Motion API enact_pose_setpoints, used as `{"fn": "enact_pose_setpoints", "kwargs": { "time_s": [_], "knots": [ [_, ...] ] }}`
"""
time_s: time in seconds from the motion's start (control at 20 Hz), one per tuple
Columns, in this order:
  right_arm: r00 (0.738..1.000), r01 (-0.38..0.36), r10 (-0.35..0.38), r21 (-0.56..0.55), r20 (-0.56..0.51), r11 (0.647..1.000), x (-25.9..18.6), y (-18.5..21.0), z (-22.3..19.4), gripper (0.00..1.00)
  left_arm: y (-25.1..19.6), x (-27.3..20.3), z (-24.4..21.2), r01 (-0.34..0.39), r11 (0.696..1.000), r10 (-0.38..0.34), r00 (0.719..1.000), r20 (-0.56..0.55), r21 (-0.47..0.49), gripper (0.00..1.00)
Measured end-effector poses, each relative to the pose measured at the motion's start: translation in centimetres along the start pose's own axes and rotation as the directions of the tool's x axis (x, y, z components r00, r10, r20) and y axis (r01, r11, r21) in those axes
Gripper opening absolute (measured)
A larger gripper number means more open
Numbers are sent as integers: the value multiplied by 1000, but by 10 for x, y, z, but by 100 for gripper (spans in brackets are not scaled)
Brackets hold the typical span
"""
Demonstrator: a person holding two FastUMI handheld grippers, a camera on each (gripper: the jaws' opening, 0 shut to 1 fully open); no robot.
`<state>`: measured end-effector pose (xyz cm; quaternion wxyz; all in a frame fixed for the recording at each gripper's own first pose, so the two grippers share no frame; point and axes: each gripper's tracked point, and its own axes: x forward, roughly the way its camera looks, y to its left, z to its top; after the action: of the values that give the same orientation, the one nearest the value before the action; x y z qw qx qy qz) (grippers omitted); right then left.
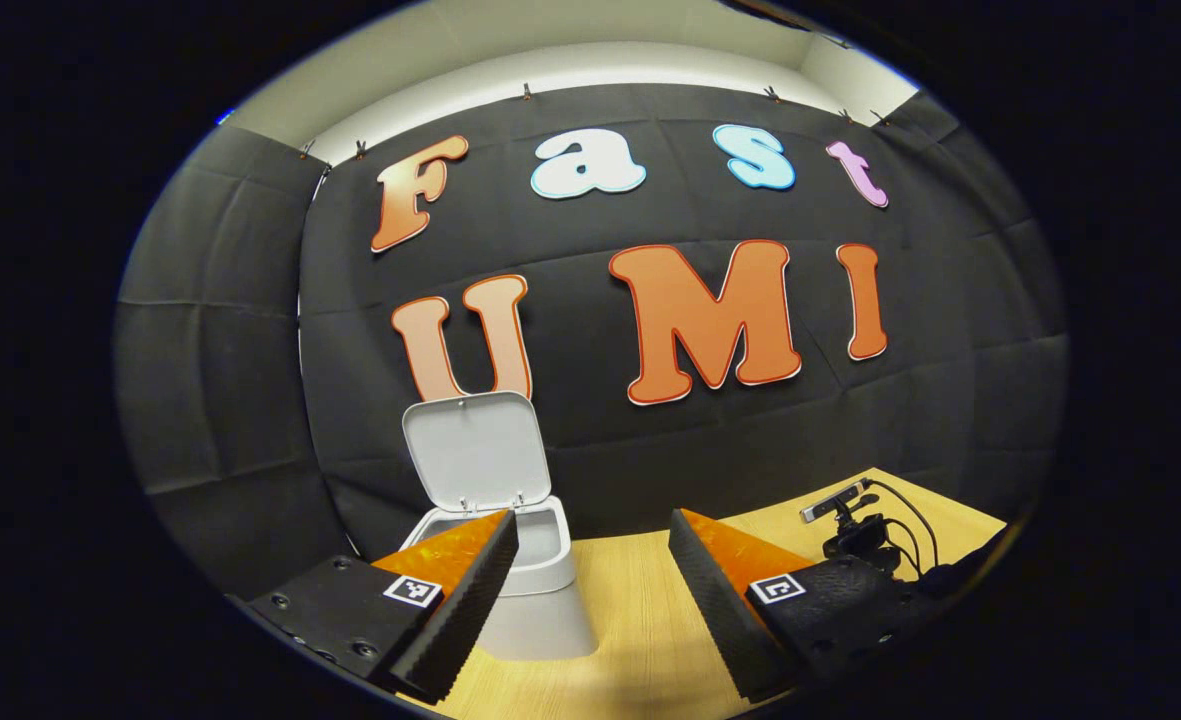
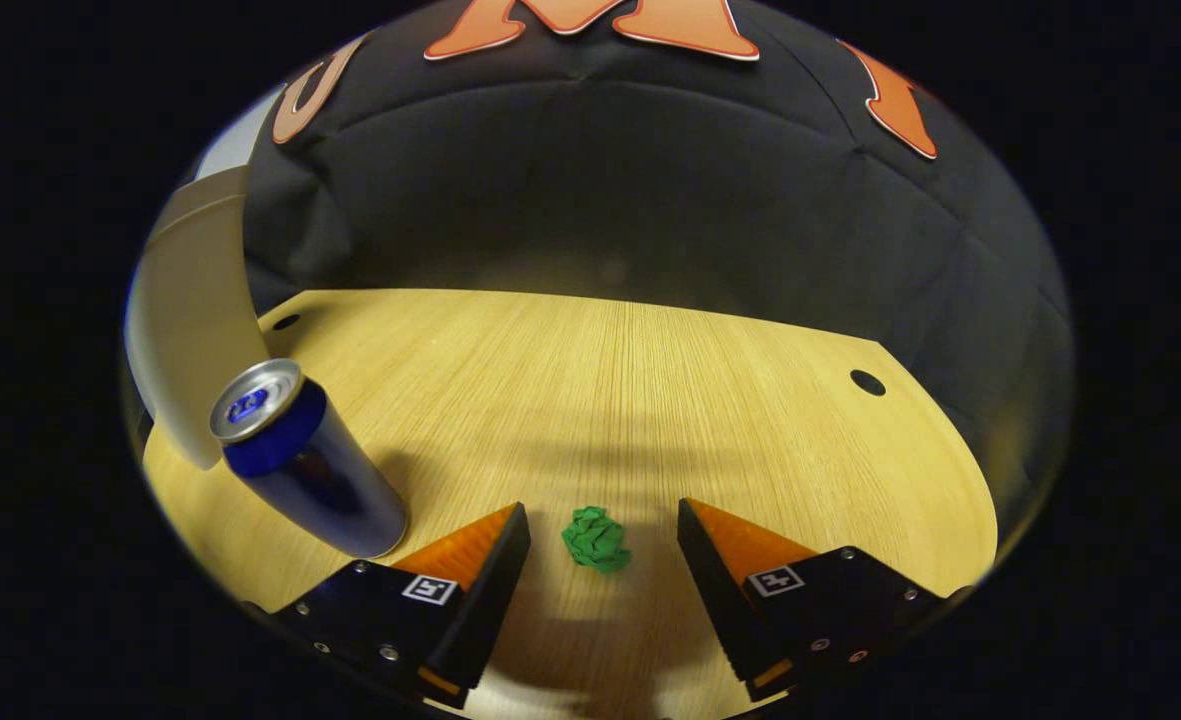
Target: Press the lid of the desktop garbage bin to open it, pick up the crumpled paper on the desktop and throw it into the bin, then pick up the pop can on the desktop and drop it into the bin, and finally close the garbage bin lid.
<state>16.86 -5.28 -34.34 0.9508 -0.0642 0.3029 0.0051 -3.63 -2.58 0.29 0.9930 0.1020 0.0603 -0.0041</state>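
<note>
Flanking the paper (image 2: 596, 539) at lower centre, the right gripper (image 2: 602, 530) gapes; left gripper (image 1: 593, 540) gapes too, bin (image 1: 510, 545) lid (image 1: 474, 440) raised.

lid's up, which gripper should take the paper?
Right. Its open jaws straddle the crumpled paper lying on the desktop, with the pop can beside it. The left gripper is open, facing the bin with its raised lid.

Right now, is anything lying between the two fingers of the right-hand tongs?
Yes. In the right gripper view, a small crumpled ball of green paper lies on the pale wooden desktop between the open right tongs, touching neither finger.
</note>
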Motion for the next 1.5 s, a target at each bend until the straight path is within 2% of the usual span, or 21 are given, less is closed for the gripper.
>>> {"fn": "enact_pose_setpoints", "kwargs": {
  "time_s": [0.05,0.1,0.2,0.25,0.3,0.4,0.5,0.6,0.7,0.8,0.95,1.15,1.35,1.45,1.5],
  "knots": [
    [1000,6,-6,3,-16,1000,3,0,-4,86,0,0,0,1,1000,-1,1000,-4,1,99],
    [999,-11,12,20,-33,1000,4,3,-8,67,-3,-1,-1,3,1000,-3,1000,-8,3,99],
    [997,-26,28,39,-67,999,4,9,-15,54,-4,-2,-4,8,1000,-8,1000,-19,9,99],
    [998,-19,20,26,-54,999,0,7,-11,37,-6,-1,-5,11,1000,-11,1000,-22,8,99],
    [998,-14,15,19,-57,1000,1,9,-12,33,-7,-3,-6,15,1000,-15,1000,-24,5,96],
    [999,-24,26,42,-45,999,-7,13,-5,24,-8,-5,-4,18,1000,-18,1000,-19,2,99],
    [999,-42,43,80,-3,996,-18,11,15,18,-4,-6,-4,15,1000,-15,1000,-9,-8,96],
    [996,-59,51,103,74,993,-40,7,53,17,2,-8,-4,12,999,-12,1000,-1,-31,99],
    [983,-106,88,108,160,988,-68,14,108,17,10,-8,-5,5,998,-5,1000,12,-56,96],
    [962,-156,133,82,240,984,-96,30,159,16,21,-9,-6,-2,996,5,1000,24,-95,96],
    [919,-250,229,25,322,968,-147,71,211,16,42,-10,-11,-22,990,27,999,32,-141,96],
    [864,-365,366,-70,346,928,-187,167,258,16,81,-21,-16,-79,984,88,995,49,-157,96],
    [796,-468,497,-170,345,867,-208,272,294,16,126,-39,-28,-162,972,173,984,46,-171,96],
    [794,-478,524,-217,309,851,-198,322,302,16,145,-49,-40,-203,960,212,977,25,-191,96],
    [801,-483,529,-220,281,848,-188,340,293,16,154,-52,-46,-223,954,230,973,12,-201,96]
  ]
}}
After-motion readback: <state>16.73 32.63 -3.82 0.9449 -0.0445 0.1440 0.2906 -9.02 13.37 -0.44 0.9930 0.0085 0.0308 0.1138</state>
